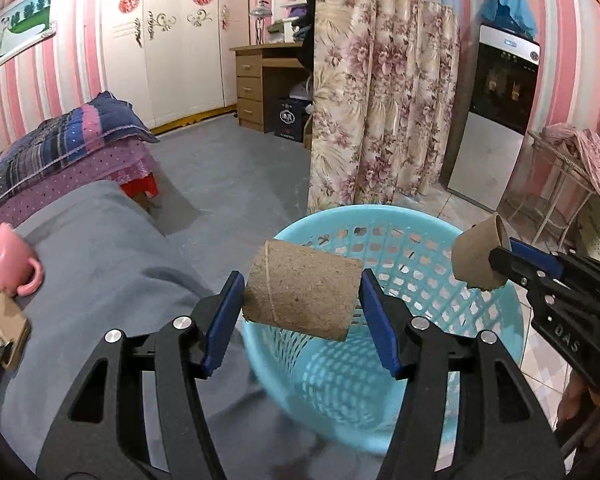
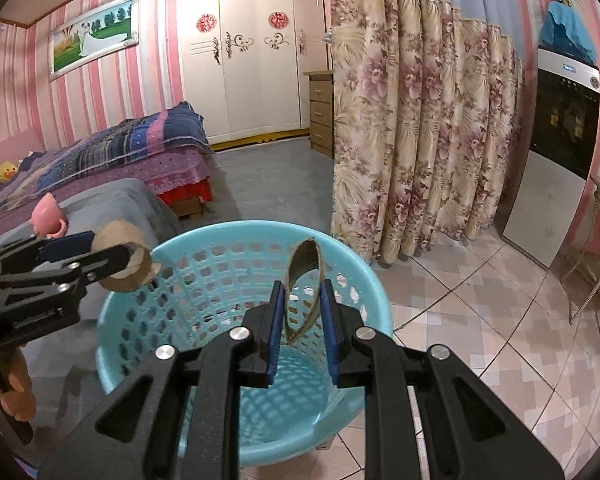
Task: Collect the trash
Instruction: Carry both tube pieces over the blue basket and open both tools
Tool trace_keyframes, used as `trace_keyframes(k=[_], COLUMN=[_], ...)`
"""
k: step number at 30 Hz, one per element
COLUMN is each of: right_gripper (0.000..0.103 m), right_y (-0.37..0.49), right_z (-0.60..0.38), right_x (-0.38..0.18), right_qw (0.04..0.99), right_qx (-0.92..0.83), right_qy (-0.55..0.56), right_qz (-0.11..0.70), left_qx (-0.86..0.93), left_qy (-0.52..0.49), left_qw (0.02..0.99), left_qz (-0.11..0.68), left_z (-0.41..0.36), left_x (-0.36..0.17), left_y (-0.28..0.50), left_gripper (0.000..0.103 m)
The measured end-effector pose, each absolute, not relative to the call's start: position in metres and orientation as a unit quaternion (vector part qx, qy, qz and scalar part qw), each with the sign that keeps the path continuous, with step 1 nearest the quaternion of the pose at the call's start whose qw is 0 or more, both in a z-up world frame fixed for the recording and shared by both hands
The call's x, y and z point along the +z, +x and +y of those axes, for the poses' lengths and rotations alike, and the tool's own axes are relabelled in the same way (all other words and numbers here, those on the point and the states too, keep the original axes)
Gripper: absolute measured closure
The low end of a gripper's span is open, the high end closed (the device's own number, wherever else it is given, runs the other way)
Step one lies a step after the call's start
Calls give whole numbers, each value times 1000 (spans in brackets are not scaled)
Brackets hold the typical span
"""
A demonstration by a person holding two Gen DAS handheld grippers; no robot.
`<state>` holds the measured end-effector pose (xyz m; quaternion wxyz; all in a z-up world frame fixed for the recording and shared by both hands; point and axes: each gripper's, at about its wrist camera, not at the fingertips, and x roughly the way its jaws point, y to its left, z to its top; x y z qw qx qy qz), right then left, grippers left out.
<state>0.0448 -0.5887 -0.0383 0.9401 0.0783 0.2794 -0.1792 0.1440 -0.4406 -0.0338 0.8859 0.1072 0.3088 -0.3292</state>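
A light blue plastic basket stands on the floor beside a grey-covered surface. My left gripper is over the basket's near rim. It is shut on a brown cardboard tube, and its blue pads press the tube's two ends. My right gripper hovers over the basket's opening. It is shut on a second cardboard tube, squeezed flat between the pads. I cannot see anything lying inside the basket.
A pink cup and a small cardboard box lie on the grey cover. Behind it is a bed. A floral curtain, a water dispenser and a wire rack stand to the right.
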Motion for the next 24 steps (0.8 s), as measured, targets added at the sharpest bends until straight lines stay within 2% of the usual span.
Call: trace_keyframes(k=[1,2,3,4,9,16,17,18,19,20,23,24], right_gripper=[84,84,84,84,84,81,75,60,49,33,29,25], right_y=[47,49,51,51,55,72,73,75,75,75,75,75], right_z=[-590,-591,-592,-592,-595,-588,-586,-584,-582,-581,-575,-573], right_x=[-40,-41,-42,-44,-50,-46,-46,-45,-45,-44,-42,-41], right_qw=[940,939,939,939,936,937,937,937,936,937,935,935], right_qx=[-178,-176,-174,-173,-174,-167,-165,-168,-172,-174,-184,-186], right_qy=[78,79,80,81,88,83,83,83,82,84,80,79], right_qz=[282,283,285,287,294,295,295,296,295,291,292,291], left_qx=[-328,-325,-319,-310,-283,-249,-245,-242,-237,-236,-228,-224], left_qy=[108,108,107,106,96,83,82,81,78,76,73,73], left_qw=[885,885,888,892,903,918,920,921,923,924,930,932], left_qz=[312,315,314,312,309,297,295,294,292,291,280,276], left_z=[-444,-446,-446,-444,-423,-387,-383,-378,-370,-365,-346,-340], left_x=[-35,-36,-36,-35,-29,-17,-16,-14,-12,-11,-3,-1], left_y=[149,153,155,159,171,172,171,169,167,164,156,154], left_gripper=[40,28,21,18,10,6,6,6,6,6,6,6])
